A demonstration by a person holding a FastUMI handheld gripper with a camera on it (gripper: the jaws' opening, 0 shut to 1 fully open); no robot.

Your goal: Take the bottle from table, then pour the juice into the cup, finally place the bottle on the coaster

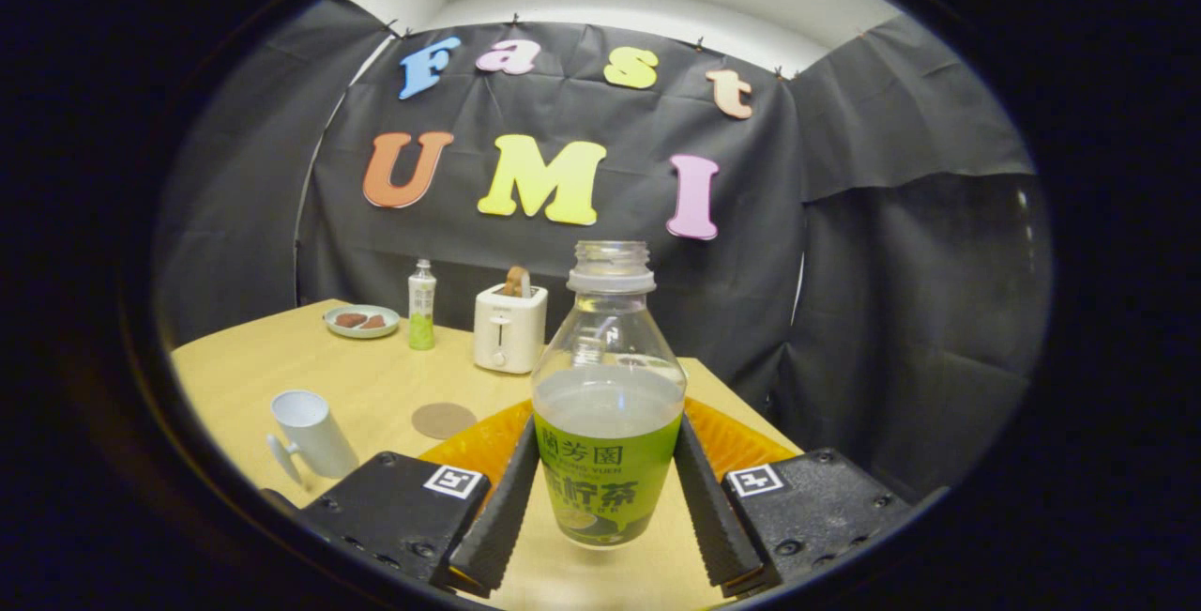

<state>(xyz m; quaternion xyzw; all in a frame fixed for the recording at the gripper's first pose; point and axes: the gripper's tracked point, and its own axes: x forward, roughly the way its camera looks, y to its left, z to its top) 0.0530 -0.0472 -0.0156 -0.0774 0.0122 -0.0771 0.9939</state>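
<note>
A clear uncapped bottle (608,461) with a green label, roughly half full of pale green juice, stands upright between my fingers. My gripper (608,423) is shut on the bottle, one finger pressing each side of the label. I cannot tell whether the bottle's base rests on the wooden table (375,386) or hangs just above it. A white cup (312,435) with a handle stands to the left, beside my left finger. A round brown coaster (444,420) lies flat just beyond the cup, left of the bottle.
An orange ribbed mat or dish (478,447) lies behind the bottle. Farther back stand a white toaster (509,328) holding bread, a small green-bottomed bottle (421,306) and a plate (361,321) with brown pieces. The table's right edge falls away close behind the bottle.
</note>
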